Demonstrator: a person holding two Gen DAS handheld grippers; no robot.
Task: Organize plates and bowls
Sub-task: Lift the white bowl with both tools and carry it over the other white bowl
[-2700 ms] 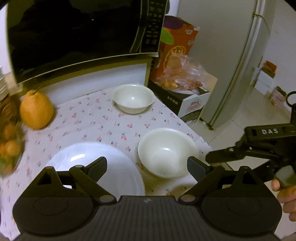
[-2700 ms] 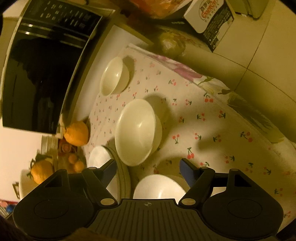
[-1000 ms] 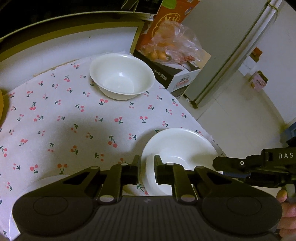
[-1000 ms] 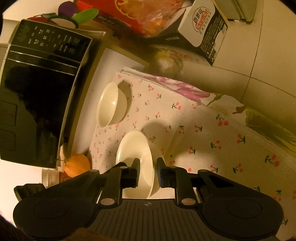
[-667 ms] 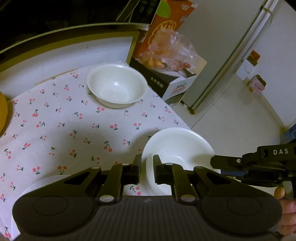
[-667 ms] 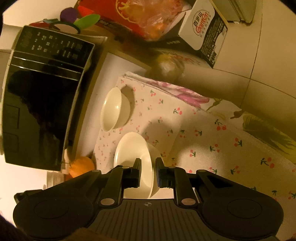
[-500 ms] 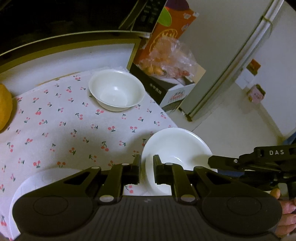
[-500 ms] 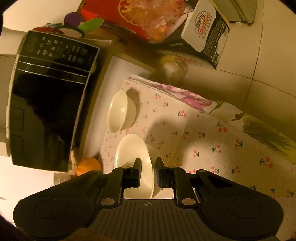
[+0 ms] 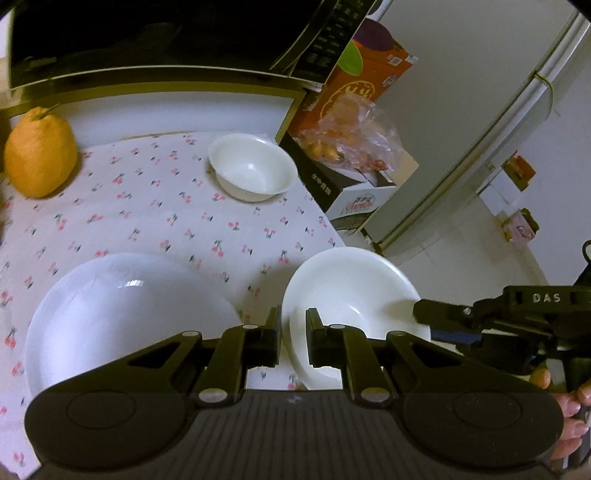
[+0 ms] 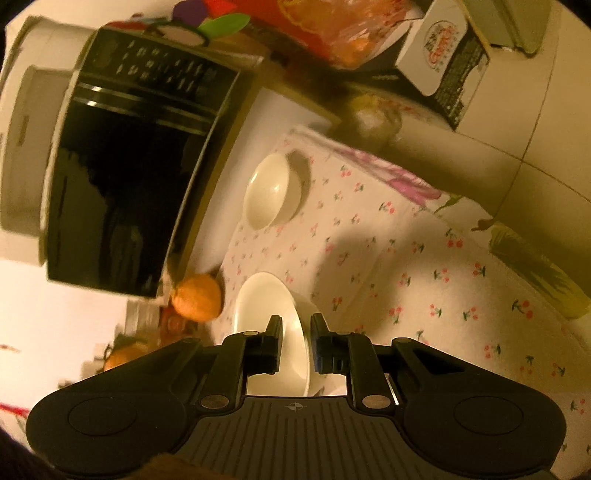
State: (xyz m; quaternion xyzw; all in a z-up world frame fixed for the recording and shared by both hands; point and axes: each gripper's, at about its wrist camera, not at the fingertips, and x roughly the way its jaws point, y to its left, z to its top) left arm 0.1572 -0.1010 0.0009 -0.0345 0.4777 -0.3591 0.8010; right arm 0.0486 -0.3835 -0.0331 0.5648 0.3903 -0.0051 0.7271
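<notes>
Left wrist view: left gripper (image 9: 292, 334) pinching near rim of deep white ceramic bowl (image 9: 351, 291), lifted just above cherry-print tablecloth (image 9: 155, 221), beside wide white plate (image 9: 125, 306). Opposite rim clamped by right gripper (image 9: 424, 314). Mouth facing up, slightly tilted; round, no long axis.

Right wrist view: right gripper (image 10: 295, 338) squeezing thin bowl (image 10: 269, 332) wall, mouth turned left. Likely risk: uneven lifting, rim slipping from pads, striking plate.

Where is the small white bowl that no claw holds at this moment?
In the left wrist view the small white bowl stands at the far side of the cherry-print tablecloth, just below the microwave.
</notes>
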